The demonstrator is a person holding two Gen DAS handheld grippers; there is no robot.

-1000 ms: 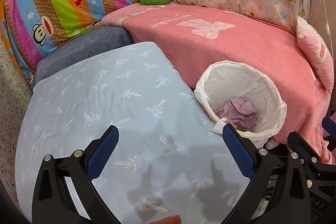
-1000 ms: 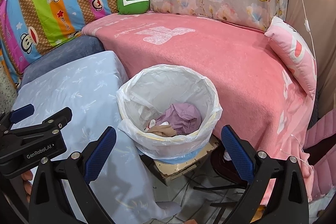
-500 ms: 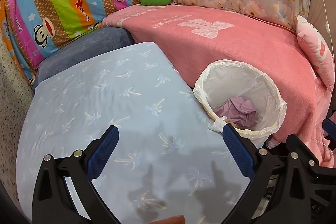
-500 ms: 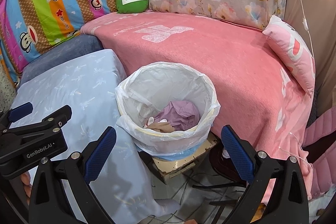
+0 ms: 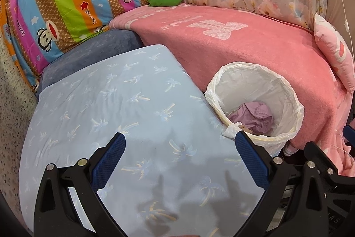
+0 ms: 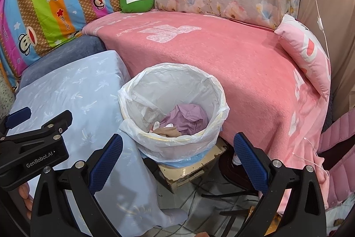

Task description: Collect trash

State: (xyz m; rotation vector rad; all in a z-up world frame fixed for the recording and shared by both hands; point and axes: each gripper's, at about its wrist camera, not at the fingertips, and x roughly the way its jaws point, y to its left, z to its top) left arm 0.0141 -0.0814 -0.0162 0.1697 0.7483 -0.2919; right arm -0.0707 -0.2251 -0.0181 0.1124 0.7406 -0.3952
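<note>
A round bin lined with a white plastic bag [image 6: 206,79] [image 5: 286,86] stands between the blue-covered table and the pink bed. Inside lie crumpled purple trash [image 6: 188,118] [image 5: 255,114] and a tan scrap [image 6: 168,132]. My right gripper [image 6: 177,152] hovers open just in front of the bin, nothing between its blue pads. My left gripper [image 5: 180,157] is open over the light blue tablecloth [image 5: 115,103], left of the bin, and holds nothing. The left gripper's black body [image 6: 33,141] shows at the left edge of the right wrist view.
A pink blanket [image 6: 221,54] covers the bed behind the bin, with a pink pillow [image 6: 306,52] at right and a green cushion [image 6: 136,0] at the back. The bin rests on a worn stool [image 6: 188,170] above cables on the tiled floor.
Both grippers have drawn back and risen slightly, so the bin sits a little farther away. Both stay open.
</note>
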